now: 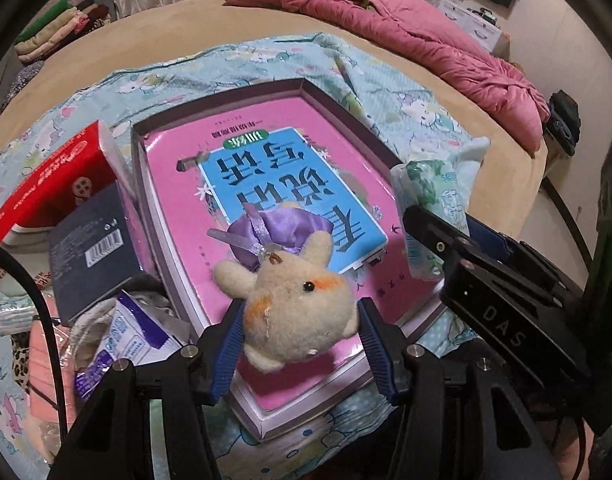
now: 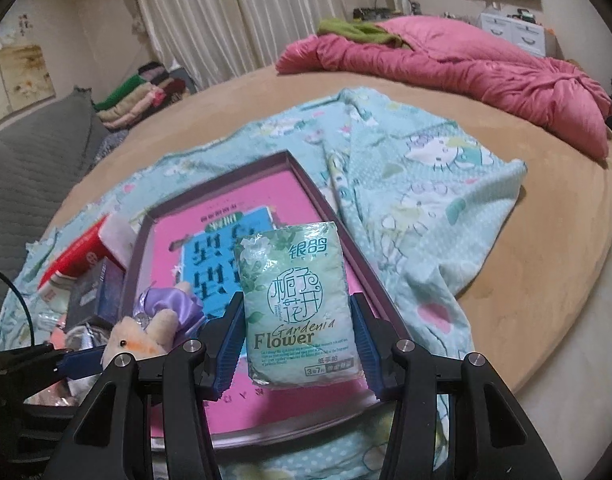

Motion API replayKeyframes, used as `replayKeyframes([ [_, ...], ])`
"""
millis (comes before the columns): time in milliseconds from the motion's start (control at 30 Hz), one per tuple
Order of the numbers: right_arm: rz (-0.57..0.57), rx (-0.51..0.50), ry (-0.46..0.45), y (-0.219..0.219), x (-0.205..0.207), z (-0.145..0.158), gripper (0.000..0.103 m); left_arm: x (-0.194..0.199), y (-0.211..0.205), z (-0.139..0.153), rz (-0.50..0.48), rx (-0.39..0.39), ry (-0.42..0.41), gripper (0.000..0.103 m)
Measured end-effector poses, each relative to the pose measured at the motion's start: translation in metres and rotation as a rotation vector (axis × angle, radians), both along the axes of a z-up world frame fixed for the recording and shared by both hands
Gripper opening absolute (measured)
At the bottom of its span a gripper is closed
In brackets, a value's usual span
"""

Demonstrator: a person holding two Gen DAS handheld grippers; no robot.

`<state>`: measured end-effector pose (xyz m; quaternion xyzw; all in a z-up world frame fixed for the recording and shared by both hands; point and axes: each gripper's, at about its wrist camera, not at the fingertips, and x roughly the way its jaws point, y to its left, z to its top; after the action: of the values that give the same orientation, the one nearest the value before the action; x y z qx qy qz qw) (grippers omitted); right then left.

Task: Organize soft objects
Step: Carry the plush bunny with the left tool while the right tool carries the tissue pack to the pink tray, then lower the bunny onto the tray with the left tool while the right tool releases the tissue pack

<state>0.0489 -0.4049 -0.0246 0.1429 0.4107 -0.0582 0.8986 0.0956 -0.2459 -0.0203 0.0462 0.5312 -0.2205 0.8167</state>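
Observation:
My left gripper (image 1: 300, 322) is shut on a cream plush bunny (image 1: 294, 308) and holds it over the near end of an open purple box (image 1: 306, 84) whose bottom shows a pink and blue book cover. A purple satin pouch (image 1: 274, 236) lies in the box just beyond the bunny. My right gripper (image 2: 298, 340) is shut on a green tissue pack (image 2: 300, 300) marked "Gardenia Flower", held above the box's right side (image 2: 306, 184). The bunny (image 2: 140, 338) and pouch (image 2: 170, 300) show at lower left in the right wrist view. The tissue pack (image 1: 430, 196) shows at right in the left wrist view.
A red carton (image 1: 50, 184), a dark blue box (image 1: 90, 252) and a blue-white packet (image 1: 126, 340) lie left of the purple box on a teal cartoon sheet (image 2: 426, 184). A pink quilt (image 2: 466, 64) lies at the bed's far side. Folded clothes (image 2: 142, 92) are stacked at far left.

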Motion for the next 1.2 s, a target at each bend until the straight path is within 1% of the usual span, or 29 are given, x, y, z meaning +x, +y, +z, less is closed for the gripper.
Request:
replayKeyframes([
  [133,-0.011,-0.007,0.053,-0.002,0.004,-0.009,0.052,-0.001,-0.003,-0.005,-0.010,0.007,0.011,0.056],
  [433,-0.016,-0.007,0.106,-0.002,0.008,-0.018,0.053,0.000,-0.001,-0.017,-0.003,0.010,0.049,0.056],
  [633,-0.021,-0.006,0.125,-0.003,0.009,-0.022,0.053,0.001,-0.001,-0.022,0.003,0.013,0.062,0.056],
  [800,-0.024,-0.012,0.129,-0.003,0.010,-0.022,0.054,0.001,-0.001,-0.023,0.006,0.014,0.064,0.056],
  [900,-0.026,-0.012,0.123,-0.004,0.009,-0.021,0.061,0.002,0.001,-0.022,0.015,0.007,0.070,0.056],
  [1067,-0.025,-0.016,0.101,-0.001,0.007,-0.017,0.066,0.001,0.005,-0.020,0.021,0.002,0.066,0.057],
  [1200,-0.041,-0.018,0.072,-0.003,0.003,-0.012,0.067,0.002,0.006,-0.020,0.025,0.000,0.070,0.058],
])
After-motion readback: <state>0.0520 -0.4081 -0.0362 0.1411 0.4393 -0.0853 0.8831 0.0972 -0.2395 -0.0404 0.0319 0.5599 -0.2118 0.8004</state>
